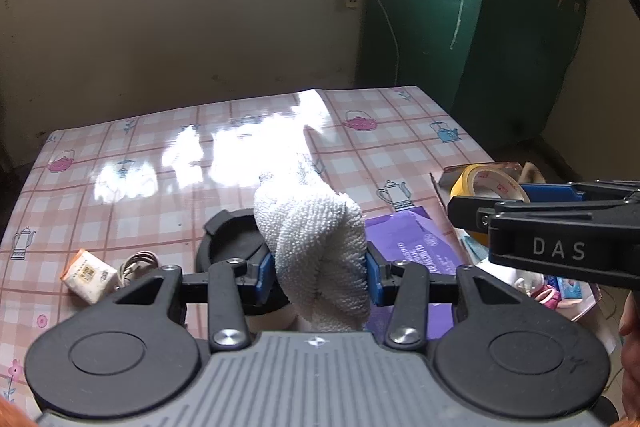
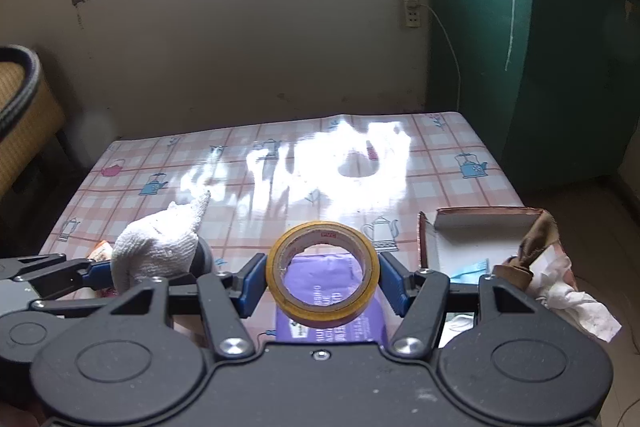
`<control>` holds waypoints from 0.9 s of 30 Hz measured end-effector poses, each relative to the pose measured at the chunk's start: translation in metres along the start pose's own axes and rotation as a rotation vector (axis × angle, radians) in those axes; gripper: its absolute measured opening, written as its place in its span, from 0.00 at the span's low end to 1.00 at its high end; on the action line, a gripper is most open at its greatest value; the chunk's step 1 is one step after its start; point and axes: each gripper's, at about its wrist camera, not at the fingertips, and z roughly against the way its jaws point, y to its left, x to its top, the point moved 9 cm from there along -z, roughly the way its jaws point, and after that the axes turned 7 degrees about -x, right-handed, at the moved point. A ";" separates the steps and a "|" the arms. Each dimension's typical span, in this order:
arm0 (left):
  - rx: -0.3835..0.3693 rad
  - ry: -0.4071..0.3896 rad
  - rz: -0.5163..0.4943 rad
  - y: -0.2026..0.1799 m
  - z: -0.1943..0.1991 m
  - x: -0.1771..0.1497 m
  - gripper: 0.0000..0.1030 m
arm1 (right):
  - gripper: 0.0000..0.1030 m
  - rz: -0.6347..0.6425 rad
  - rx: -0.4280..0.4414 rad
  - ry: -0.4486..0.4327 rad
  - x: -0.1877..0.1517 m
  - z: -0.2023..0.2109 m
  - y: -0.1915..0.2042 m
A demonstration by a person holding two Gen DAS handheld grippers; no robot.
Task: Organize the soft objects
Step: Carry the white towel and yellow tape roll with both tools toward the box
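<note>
A white terry cloth point(image 1: 316, 247) hangs bunched between the blue pads of my left gripper point(image 1: 320, 277), which is shut on it above the checked table point(image 1: 168, 155). From the right wrist view the same cloth point(image 2: 160, 247) shows at the left, still pinched. My right gripper point(image 2: 323, 283) is shut on a yellow tape roll point(image 2: 323, 273), held upright with its hole facing the camera. In the left wrist view the tape roll point(image 1: 488, 183) and the right gripper's black body appear at the right edge. A purple packet point(image 2: 332, 327) lies on the table below the tape.
An open cardboard box point(image 2: 480, 227) with crumpled white cloth point(image 2: 580, 307) and brown fabric point(image 2: 532, 247) sits at the table's right edge. A black round lid point(image 1: 232, 239), a small sachet point(image 1: 88, 275) and a wire coil point(image 1: 138, 263) lie near the front left. A woven basket point(image 2: 24, 107) stands at the left.
</note>
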 end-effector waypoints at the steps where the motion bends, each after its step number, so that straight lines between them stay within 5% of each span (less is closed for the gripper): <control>1: -0.003 0.001 -0.002 -0.003 -0.001 0.000 0.45 | 0.70 -0.004 -0.003 0.000 0.000 0.000 -0.002; 27: -0.079 0.022 -0.054 -0.049 -0.018 -0.003 0.45 | 0.70 -0.055 -0.071 0.011 -0.007 0.002 -0.061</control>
